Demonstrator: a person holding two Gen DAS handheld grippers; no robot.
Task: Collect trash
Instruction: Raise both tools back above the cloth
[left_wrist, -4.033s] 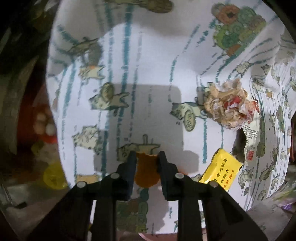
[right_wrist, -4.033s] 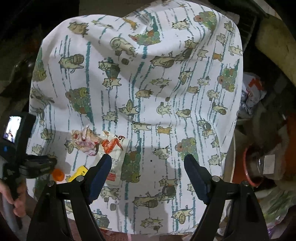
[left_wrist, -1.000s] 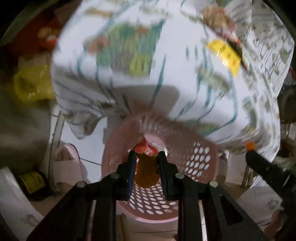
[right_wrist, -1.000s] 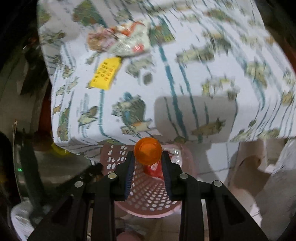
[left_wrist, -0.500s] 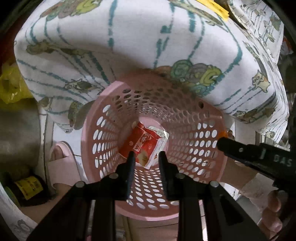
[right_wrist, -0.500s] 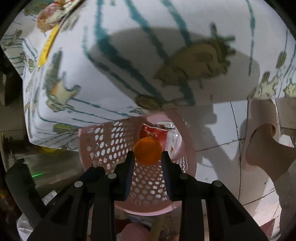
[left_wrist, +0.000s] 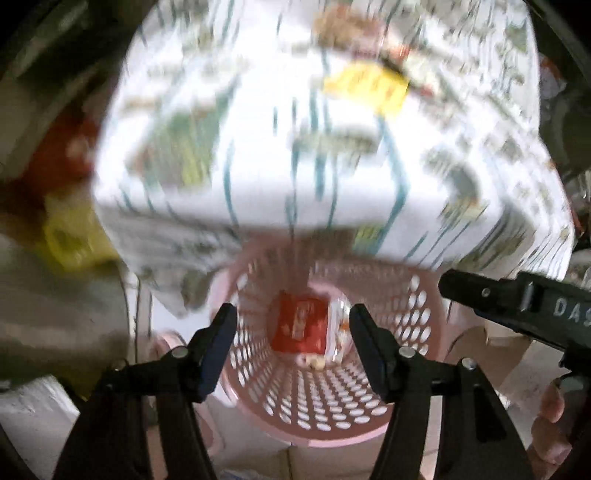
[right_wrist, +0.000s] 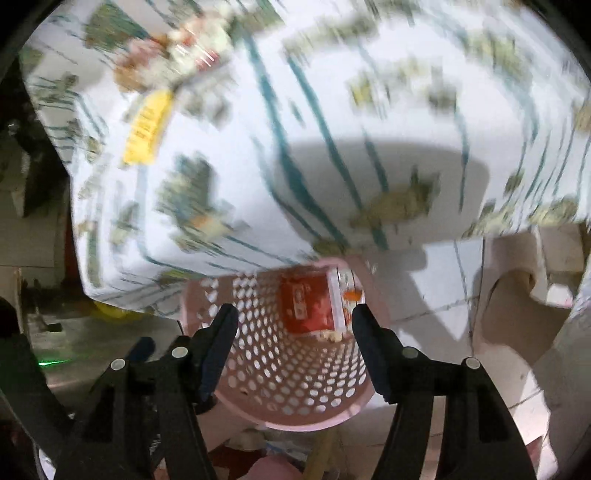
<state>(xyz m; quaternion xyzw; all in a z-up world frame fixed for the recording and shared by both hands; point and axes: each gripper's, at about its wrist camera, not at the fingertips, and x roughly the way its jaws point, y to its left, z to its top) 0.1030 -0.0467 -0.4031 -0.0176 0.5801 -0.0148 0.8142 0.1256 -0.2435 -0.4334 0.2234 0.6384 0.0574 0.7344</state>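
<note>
Both grippers hang over a pink perforated basket (left_wrist: 417, 332) (right_wrist: 258, 354) on the floor under the table's edge. My left gripper (left_wrist: 291, 321) is opening, nothing between its fingers. My right gripper (right_wrist: 293, 321) is opening too, and it holds nothing. A red wrapper (left_wrist: 301, 326) (right_wrist: 306, 306) lies at the basket's bottom, with an orange cap (right_wrist: 352, 294) beside it. On the cat-print tablecloth (left_wrist: 258, 110) (right_wrist: 332, 110) lie a yellow packet (left_wrist: 367, 86) (right_wrist: 147, 127) and crumpled wrappers (right_wrist: 173, 48). The other gripper (left_wrist: 517, 302) shows at right in the left wrist view.
A yellow bag (left_wrist: 70, 229) and dark clutter sit left of the table. A person's fingers (left_wrist: 550, 410) hold the right gripper's handle. White floor tiles (right_wrist: 443, 280) and cardboard (right_wrist: 517, 295) lie right of the basket. Both views are blurred by motion.
Both grippers have opened. The orange cap has left the right gripper's fingers and lies in the basket. The left gripper had let go of its orange piece earlier and has risen.
</note>
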